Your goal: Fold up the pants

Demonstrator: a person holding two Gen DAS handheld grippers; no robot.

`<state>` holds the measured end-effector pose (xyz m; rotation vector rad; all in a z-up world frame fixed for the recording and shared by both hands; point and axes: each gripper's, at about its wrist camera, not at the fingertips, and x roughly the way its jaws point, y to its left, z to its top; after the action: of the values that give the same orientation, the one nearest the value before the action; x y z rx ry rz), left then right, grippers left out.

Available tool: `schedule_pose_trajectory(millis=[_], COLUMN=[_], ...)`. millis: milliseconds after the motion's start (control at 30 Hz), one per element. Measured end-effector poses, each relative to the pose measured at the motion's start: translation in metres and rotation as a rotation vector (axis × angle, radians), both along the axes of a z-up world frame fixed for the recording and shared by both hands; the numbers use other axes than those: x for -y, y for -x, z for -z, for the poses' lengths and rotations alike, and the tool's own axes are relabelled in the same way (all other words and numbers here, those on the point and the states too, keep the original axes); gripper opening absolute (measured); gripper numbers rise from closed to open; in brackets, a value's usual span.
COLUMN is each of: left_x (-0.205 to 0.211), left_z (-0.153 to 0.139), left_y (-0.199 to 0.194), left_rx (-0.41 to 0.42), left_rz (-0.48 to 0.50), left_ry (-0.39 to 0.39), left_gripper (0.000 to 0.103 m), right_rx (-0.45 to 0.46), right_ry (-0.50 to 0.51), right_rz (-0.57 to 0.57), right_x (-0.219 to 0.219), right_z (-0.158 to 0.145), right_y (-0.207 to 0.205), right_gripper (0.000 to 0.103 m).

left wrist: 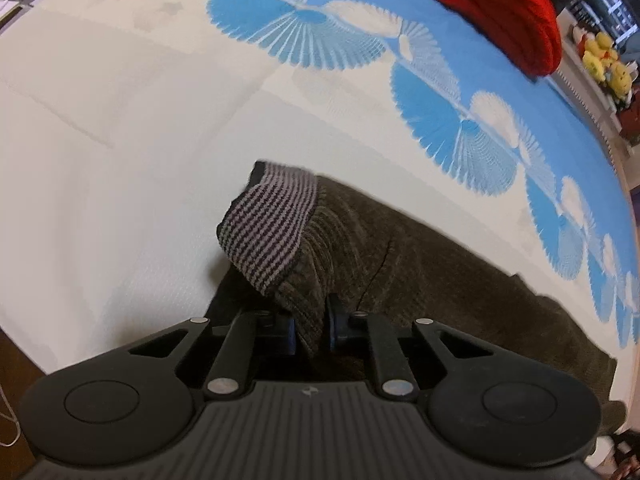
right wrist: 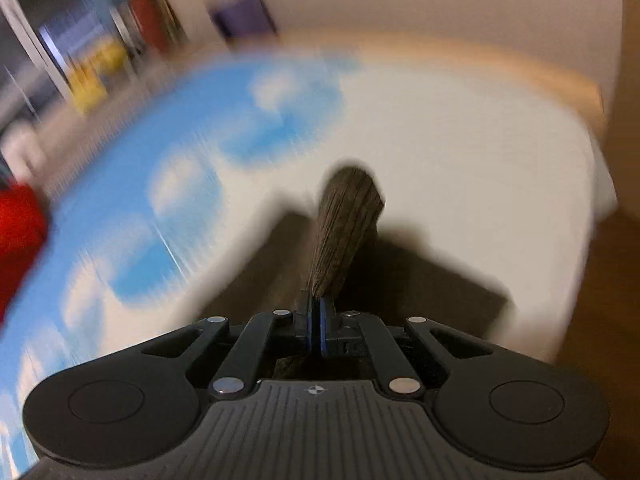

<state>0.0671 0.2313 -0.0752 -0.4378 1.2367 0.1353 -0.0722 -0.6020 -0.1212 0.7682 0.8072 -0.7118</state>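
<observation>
Dark olive corduroy pants (left wrist: 420, 276) lie on a white and blue bedspread (left wrist: 120, 140). My left gripper (left wrist: 311, 330) is shut on the pants just below a striped grey and black cuff (left wrist: 268, 228), which stands lifted above the bed. In the right wrist view, which is motion-blurred, my right gripper (right wrist: 318, 320) is shut on another striped cuff (right wrist: 344, 224) that sticks up past the fingertips, with the pants (right wrist: 420, 288) spread dark below it.
A red knitted garment (left wrist: 492, 4) lies at the far side of the bed, also seen blurred in the right wrist view (right wrist: 18, 236). Yellow plush toys (left wrist: 604, 60) sit on a shelf beyond the bed. Wooden floor (right wrist: 608, 300) shows past the bed's right edge.
</observation>
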Motion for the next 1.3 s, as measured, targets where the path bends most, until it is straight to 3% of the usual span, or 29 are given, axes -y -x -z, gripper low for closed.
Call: schedule_pose_trajectory(millis=[33,100,133,200,267,333,400,533,633,667,700,767,833,900,933,1000,1100,1167,1233,1300], left_x=[-0.002,-0.001,0.0,-0.002,-0.005,-0.005,-0.003,0.0,0.0,-0.001,-0.001,-0.003,-0.004,-0.002,0.0,0.002,0.009,0.008,0.004,0.001], left_z=[0.003,0.008,0.009,0.011,0.014,0.015,0.016,0.018,0.02,0.019,0.018,0.014,0.001,-0.011,-0.012,0.003,0.022,0.02,0.01,-0.006], left_y=[0.001,0.001,0.0,0.0,-0.001,-0.002,-0.003,-0.005,-0.005,-0.004,-0.004,-0.002,0.003,0.011,0.015,0.02,0.023,0.025,0.029,0.032], left_rx=[-0.017,-0.033,-0.037,-0.041,-0.06,-0.07,-0.074,-0.089,-0.095,-0.093,-0.087,-0.059,-0.002,0.047,0.041,-0.046,-0.136,-0.134,-0.104,-0.039], left_rz=[0.005,0.031,0.045,0.031,-0.001,-0.021,-0.027,-0.029,-0.026,-0.022,-0.018,-0.017,-0.009,0.028,0.06,0.105,0.195,0.224,0.217,0.196], left_ry=[0.012,-0.003,-0.005,0.017,0.033,0.032,0.031,0.005,-0.006,-0.014,-0.024,-0.009,0.007,0.02,0.012,-0.009,-0.083,-0.09,-0.114,-0.198], left_gripper=[0.015,0.016,0.016,0.019,0.032,0.034,0.04,0.041,0.039,0.03,0.025,0.013,0.012,0.012,0.012,0.013,0.019,0.027,0.043,0.048], right_rx=[-0.083,-0.14,-0.107,-0.055,-0.032,-0.024,-0.013,0.0,-0.005,-0.012,-0.011,-0.002,0.059,0.175,0.193,0.122,-0.118,-0.163,-0.177,-0.198], right_ry=[-0.069,-0.234,-0.296,-0.322,-0.293,-0.291,-0.313,-0.289,-0.238,-0.218,-0.203,-0.147,-0.076,-0.011,0.026,0.067,-0.089,-0.147,-0.095,-0.007], right_rz=[0.012,0.07,0.102,0.104,0.098,0.139,0.185,0.214,0.185,0.165,0.148,0.118,0.119,0.149,0.159,0.186,0.238,0.281,0.264,0.253], right_x=[0.007,0.026,0.036,0.048,0.053,0.06,0.066,0.069,0.069,0.068,0.067,0.064,0.062,0.06,0.058,0.058,0.068,0.072,0.072,0.066], right_z=[0.016,0.044,0.051,0.053,0.051,0.054,0.058,0.058,0.054,0.053,0.052,0.042,0.027,0.006,-0.002,-0.002,0.04,0.053,0.046,0.036], right_y=[0.007,0.028,0.039,0.048,0.053,0.061,0.064,0.059,0.045,0.042,0.04,0.038,0.039,0.046,0.048,0.048,0.047,0.049,0.043,0.038], right_gripper=[0.003,0.003,0.003,0.007,0.007,0.02,0.025,0.026,0.028,0.024,0.005,0.002,0.002,0.001,0.001,0.001,0.002,0.007,0.011,0.018])
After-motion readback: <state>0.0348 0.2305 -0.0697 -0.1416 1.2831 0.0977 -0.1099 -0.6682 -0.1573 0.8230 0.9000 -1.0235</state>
